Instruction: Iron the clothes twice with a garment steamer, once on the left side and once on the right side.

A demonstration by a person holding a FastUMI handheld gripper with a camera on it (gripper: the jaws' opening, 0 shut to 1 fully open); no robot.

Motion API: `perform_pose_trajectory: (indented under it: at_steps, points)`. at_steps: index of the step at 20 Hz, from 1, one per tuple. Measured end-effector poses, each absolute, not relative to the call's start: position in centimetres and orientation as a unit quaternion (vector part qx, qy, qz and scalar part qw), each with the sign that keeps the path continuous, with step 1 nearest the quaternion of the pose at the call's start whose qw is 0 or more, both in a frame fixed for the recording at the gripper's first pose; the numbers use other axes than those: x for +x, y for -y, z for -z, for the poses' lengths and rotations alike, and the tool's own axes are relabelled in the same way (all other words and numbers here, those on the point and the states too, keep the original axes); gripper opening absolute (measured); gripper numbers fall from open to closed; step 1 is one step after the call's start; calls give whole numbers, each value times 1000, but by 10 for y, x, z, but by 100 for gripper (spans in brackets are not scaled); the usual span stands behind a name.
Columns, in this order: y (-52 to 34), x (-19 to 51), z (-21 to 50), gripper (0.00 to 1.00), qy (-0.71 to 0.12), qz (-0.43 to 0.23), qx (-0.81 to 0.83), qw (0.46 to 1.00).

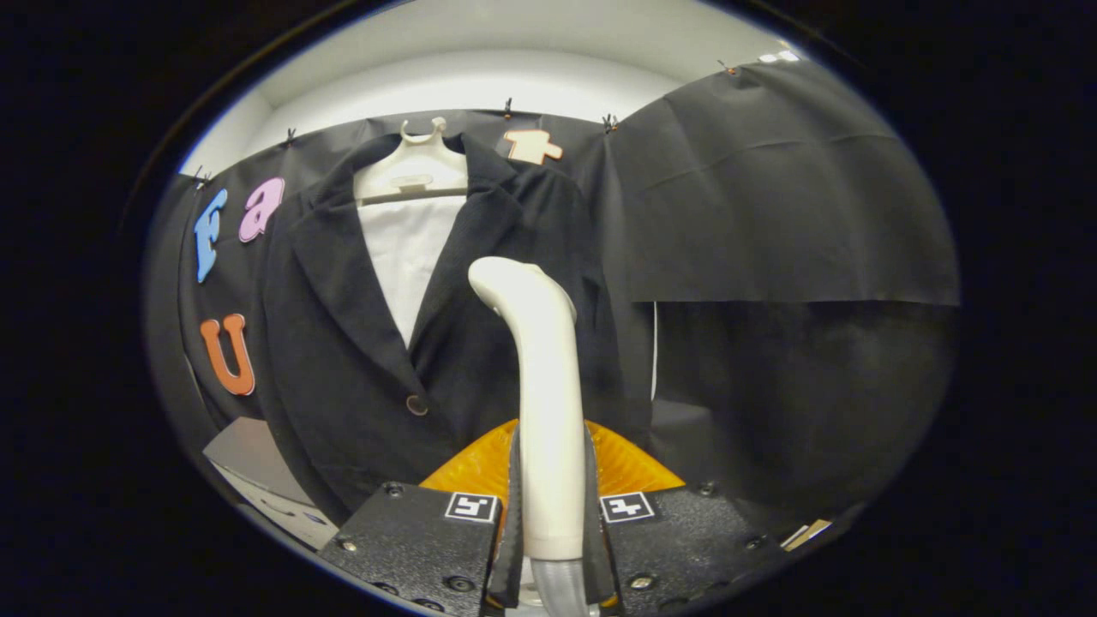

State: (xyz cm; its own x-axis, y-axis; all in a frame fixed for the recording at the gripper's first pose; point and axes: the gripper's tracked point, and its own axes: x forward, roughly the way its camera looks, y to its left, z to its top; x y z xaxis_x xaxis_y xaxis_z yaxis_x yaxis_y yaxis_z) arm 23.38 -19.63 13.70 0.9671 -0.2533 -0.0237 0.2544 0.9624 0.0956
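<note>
Two jaws are pinching the steamer [548,411], one on each side of its long pale handle, and the gripper [550,548] holds it standing up. The steamer's bent head points at the jacket [360,343], which hangs on a hanger [416,167] just past the jaws, a bit to the left. A white shirt [411,257] shows between the jacket's flaps. An orange piece [621,467] sits low behind the handle; you cannot tell what it is.

Here is what could go wrong, as a guess. The handle is smooth and round, so it may slip or spin in the jaws if you push the head hard on the cloth. The hose [557,591] under the handle could tug it sideways when you reach far. The jacket hangs loose, so a hard push may swing it away or knock it off the hanger. The button [417,404] could catch the head.

You have open room to the right, in front of the plain black cloth [771,188]. To the left, a grey board [248,454] sits low near the jacket's edge, so go slow there. How close the head is to the jacket is hard to tell.
</note>
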Motion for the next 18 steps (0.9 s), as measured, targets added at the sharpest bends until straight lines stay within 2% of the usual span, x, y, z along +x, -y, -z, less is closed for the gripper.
perform_pose_trajectory:
  at_steps: [18]
  points:
    - [199, 231, -53, 31, -73, 148, 51, 985]
